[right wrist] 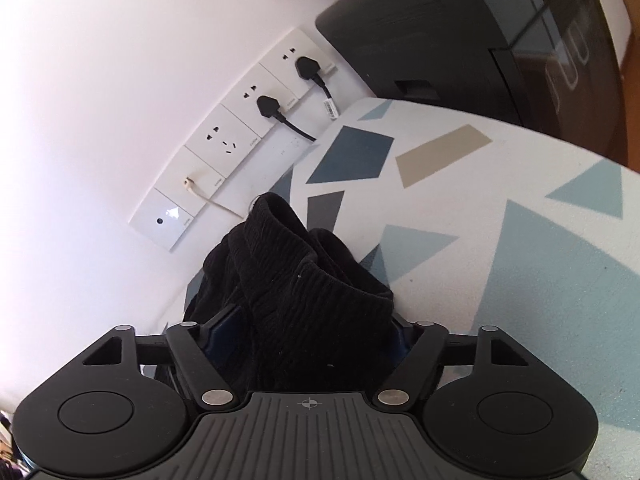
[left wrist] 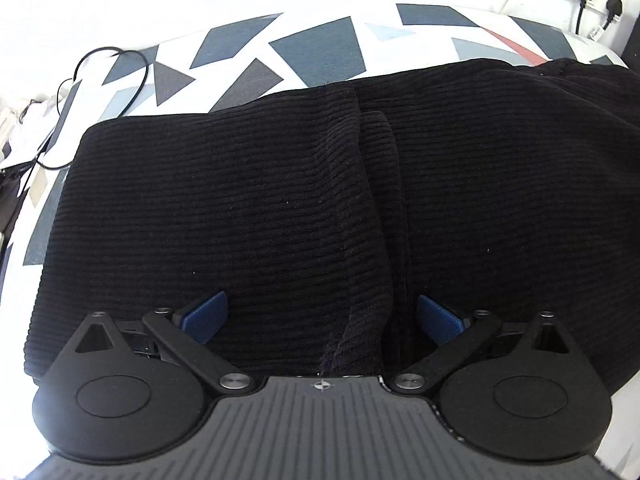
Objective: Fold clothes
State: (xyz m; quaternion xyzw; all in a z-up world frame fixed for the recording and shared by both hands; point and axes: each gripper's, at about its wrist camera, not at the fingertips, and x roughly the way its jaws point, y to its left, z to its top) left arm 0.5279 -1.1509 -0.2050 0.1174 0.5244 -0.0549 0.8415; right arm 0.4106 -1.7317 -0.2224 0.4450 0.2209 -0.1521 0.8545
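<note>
Right now: black ribbed garment (left wrist: 280,200) spread across the patterned tabletop (left wrist: 320,48), filling mid-frame. Left hand-held gripper (left wrist: 322,318) wide, straddling a lengthwise fold ridge. Right hand-held gripper (right wrist: 308,332) apparently clamped on bunched cloth at bottom centre, probably to carry that end over.

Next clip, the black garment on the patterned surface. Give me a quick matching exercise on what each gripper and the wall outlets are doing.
Column one:
1. left gripper
2. right gripper
3. black plugs
4. black knit garment

Column two:
A. seated in the wall outlets
B. jaws apart over flat fabric
C. spread across the patterned surface
D. jaws filled with bunched fabric

Pairs: 1-B, 2-D, 3-A, 4-C
</note>
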